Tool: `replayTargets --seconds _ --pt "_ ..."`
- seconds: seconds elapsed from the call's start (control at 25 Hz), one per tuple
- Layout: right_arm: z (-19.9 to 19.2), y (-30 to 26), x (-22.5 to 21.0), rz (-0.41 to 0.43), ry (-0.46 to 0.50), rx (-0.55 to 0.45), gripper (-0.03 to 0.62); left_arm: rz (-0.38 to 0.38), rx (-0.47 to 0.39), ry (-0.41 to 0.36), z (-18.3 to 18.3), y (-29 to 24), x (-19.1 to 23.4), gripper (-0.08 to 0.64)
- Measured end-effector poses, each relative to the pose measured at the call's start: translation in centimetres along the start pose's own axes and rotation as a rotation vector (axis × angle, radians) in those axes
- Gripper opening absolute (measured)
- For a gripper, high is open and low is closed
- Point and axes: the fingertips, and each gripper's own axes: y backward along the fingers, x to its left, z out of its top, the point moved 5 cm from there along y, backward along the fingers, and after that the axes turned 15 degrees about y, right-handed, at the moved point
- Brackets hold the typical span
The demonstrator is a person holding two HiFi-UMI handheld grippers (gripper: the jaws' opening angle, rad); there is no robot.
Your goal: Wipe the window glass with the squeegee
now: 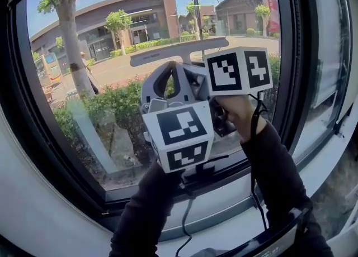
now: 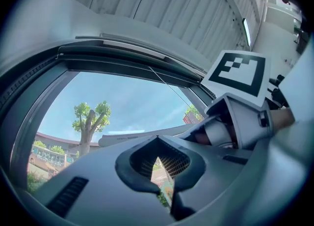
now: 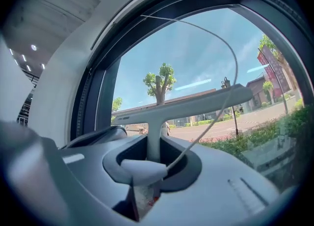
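The white T-shaped squeegee (image 1: 179,51) has its long blade level, high against the window glass (image 1: 112,43). Its stem (image 3: 153,134) drops between the jaws of my right gripper (image 3: 153,146), which is shut on it. In the head view the right gripper (image 1: 193,77) sits just under the blade, its marker cube to the right. My left gripper (image 1: 162,85) is close beside it, lower and to the left, and tilted upward. In the left gripper view its jaws (image 2: 158,158) are shut with nothing between them, and the blade (image 2: 142,135) shows beyond them.
A dark window frame (image 1: 288,55) surrounds the pane above a white sill (image 1: 56,217). A second pane (image 1: 330,43) lies to the right. A thin cable (image 3: 230,58) arcs from the right gripper across its view. Outside are a tree, hedges and buildings.
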Motion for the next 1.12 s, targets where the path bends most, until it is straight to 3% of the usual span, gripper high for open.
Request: replayTargets --seconds 0.16,0.32,0.56,1.12 --pt "2.7 -0.2 -0.7 0.009 -0.006 -0.023 0.067 0.019 -0.029 -0.052 1.8 -0.8 -0.3 -0.005" --pt "3.4 -0.7 -0.6 0.031 -0.009 -0.015 0.067 0.028 -0.062 -0.015 2.1 -0.7 0.1 -0.005" --pt "3.1 -1.0 -1.2 0.025 -0.021 0.000 0.067 0.037 -0.047 0.107 2.0 -1.0 2.4 -0.005" --pt "1.8 -1.1 -0.6 0.053 -0.041 0.059 0.066 0.002 0.031 0.127 0.5 -1.7 1.6 -0.005"
